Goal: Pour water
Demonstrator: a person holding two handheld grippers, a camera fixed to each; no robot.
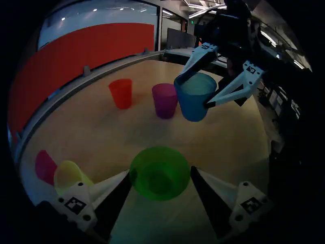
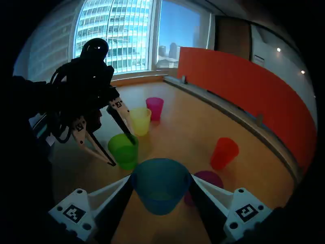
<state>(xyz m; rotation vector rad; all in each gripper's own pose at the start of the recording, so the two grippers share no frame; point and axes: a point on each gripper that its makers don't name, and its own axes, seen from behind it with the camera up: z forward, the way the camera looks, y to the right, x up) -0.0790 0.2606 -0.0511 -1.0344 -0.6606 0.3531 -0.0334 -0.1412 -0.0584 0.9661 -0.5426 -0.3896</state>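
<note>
My left gripper (image 1: 161, 181) is shut on a green cup (image 1: 160, 173), held upright over the wooden table (image 1: 105, 134). Farther off in the left gripper view, the right gripper (image 1: 194, 90) holds a blue cup (image 1: 195, 96) just right of a purple cup (image 1: 165, 100). In the right gripper view, my right gripper (image 2: 161, 187) is shut on the blue cup (image 2: 160, 185), with a little water at its bottom. The left gripper (image 2: 122, 152) with the green cup (image 2: 124, 151) is at middle left there. The purple cup (image 2: 208, 179) stands just behind the blue one.
An orange-red cup (image 1: 121, 93) stands on the table, also seen as the orange-red cup (image 2: 224, 153). A yellow cup (image 1: 68, 176) and a pink cup (image 1: 44, 166) stand together near the table edge; yellow cup (image 2: 140, 120), pink cup (image 2: 154, 108). A red wall panel (image 2: 252, 93) borders the table.
</note>
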